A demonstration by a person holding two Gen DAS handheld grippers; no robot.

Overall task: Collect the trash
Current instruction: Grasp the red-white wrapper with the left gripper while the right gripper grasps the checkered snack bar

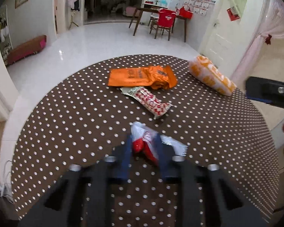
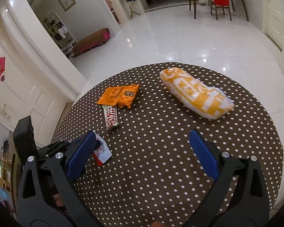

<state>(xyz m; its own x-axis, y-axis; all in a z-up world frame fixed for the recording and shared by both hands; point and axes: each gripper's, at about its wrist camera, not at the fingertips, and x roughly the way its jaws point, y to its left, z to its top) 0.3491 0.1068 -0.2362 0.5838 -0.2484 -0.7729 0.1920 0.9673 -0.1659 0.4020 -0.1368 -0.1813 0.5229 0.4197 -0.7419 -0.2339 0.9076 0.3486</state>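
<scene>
On the polka-dot table point(image 2: 161, 170), the left gripper point(image 1: 143, 145) clamps a red-and-white wrapper point(image 1: 142, 143), the first piece in hand. Beyond it lie a patterned wrapper point(image 1: 153, 100), an orange packet point(image 1: 138, 76) and, rightmost, a yellow-and-white bag point(image 2: 197, 92), uncollected. The right gripper point(image 2: 142, 149) hovers, jaws apart, empty.

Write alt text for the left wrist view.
The left gripper is closed on a red and white wrapper above a brown polka-dot table. Beyond lie an orange packet, a red-patterned wrapper and an orange-white bag.
</scene>
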